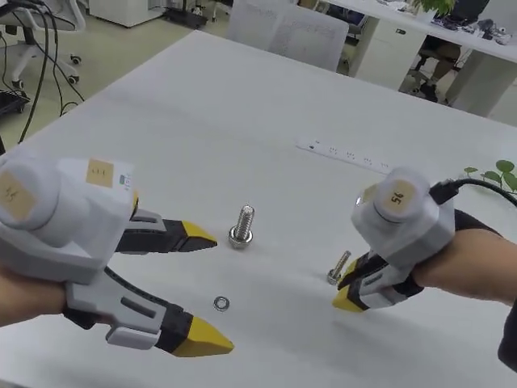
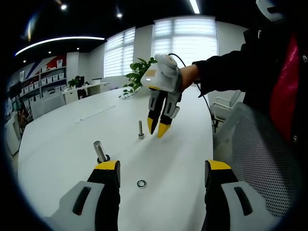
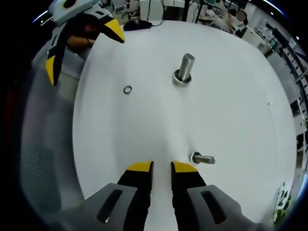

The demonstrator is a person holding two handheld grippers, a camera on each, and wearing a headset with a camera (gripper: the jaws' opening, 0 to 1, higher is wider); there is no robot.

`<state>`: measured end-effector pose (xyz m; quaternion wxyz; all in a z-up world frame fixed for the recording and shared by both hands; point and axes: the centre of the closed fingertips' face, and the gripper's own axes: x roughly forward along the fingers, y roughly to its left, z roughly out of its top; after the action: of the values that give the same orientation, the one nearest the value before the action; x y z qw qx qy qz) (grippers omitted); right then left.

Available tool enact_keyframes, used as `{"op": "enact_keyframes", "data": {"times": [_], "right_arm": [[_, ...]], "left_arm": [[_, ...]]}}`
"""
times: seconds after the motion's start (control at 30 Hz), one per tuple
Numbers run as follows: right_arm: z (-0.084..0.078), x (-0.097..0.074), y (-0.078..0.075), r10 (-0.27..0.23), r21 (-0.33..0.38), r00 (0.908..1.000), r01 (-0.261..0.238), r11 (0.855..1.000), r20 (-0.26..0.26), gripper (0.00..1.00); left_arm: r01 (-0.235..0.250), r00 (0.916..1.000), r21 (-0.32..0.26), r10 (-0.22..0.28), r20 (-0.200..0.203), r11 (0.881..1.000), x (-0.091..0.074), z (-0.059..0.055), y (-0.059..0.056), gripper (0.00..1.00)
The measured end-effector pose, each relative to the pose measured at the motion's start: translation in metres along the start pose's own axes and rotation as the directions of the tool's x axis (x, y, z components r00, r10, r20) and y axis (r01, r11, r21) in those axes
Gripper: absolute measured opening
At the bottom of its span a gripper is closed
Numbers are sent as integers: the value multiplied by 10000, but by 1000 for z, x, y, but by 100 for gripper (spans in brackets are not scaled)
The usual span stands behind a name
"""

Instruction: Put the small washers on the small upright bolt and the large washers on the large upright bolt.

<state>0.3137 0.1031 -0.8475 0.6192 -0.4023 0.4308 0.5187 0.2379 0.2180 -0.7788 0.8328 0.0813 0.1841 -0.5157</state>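
Indoors, white office table (plant beyond), left gripper fingers spread, right gripper fingers barely apart

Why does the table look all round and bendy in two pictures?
Left gripper view and right gripper view: fisheye lenses curve the edges of the white table; left gripper view also has glaring ceiling lights; head view: the table edges look straight.

Wide bare white table beyond large bolt; clear gap between large bolt and small bolt; small bolt stands just beside right gripper tips; washer near left gripper opening
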Motion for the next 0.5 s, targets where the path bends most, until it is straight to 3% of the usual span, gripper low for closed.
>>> {"op": "enact_keyframes", "data": {"times": [0.5], "right_arm": [[43, 19, 36, 679, -1356, 9977, -665, 9885, 60, 16]], "left_arm": [[-164, 9999, 26, 164, 22, 9999, -4, 1, 0, 71]]}}
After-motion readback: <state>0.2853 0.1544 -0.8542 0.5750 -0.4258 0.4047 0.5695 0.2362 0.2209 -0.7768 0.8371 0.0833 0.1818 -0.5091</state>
